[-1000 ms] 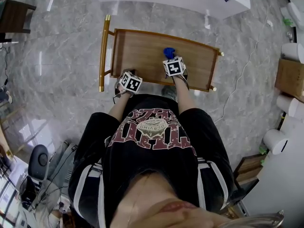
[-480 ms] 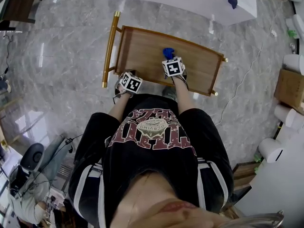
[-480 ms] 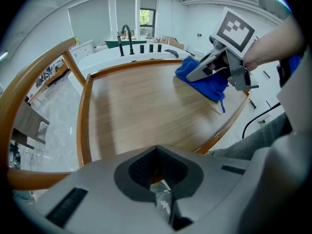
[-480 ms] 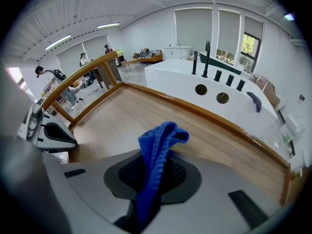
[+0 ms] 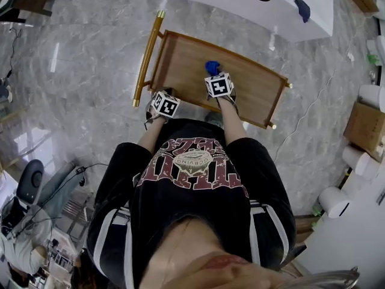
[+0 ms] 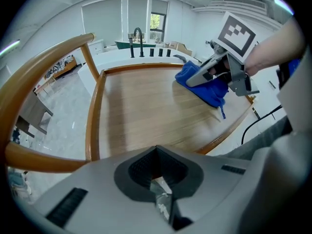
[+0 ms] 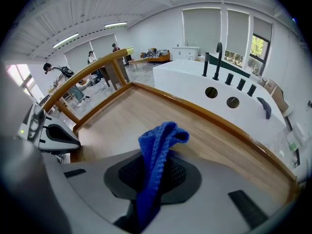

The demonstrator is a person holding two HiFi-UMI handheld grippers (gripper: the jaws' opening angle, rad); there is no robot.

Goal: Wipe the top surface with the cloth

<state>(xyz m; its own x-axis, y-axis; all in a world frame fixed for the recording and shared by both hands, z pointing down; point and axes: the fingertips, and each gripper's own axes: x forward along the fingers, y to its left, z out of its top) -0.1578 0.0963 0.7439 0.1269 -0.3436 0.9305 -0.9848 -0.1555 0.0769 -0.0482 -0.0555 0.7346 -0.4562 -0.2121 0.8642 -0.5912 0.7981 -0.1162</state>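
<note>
The wooden cart top (image 5: pixel 252 86) with a raised rim lies in front of the person. My right gripper (image 5: pixel 215 76) is over its middle, shut on a blue cloth (image 5: pixel 212 67) that bunches out past the jaws and touches the wood. In the right gripper view the cloth (image 7: pixel 157 150) stands folded between the jaws above the wooden top (image 7: pixel 146 113). My left gripper (image 5: pixel 166 98) sits at the near left edge of the top, shut on nothing. In the left gripper view its jaws (image 6: pixel 157 172) meet, and the cloth (image 6: pixel 208 87) and right gripper (image 6: pixel 214 73) show at the right.
A gold-coloured handle bar (image 5: pixel 148 58) runs along the cart's left end. A white counter (image 5: pixel 252 2) with round holes and a black tap (image 7: pixel 218 57) stands just beyond the cart. Rolls and boxes (image 5: pixel 364 122) sit at the right. Grey marble floor surrounds the cart.
The head camera has turned, so the cart looks more tilted in the picture. Both grippers and the cloth hold nearly the same spots on the top.
</note>
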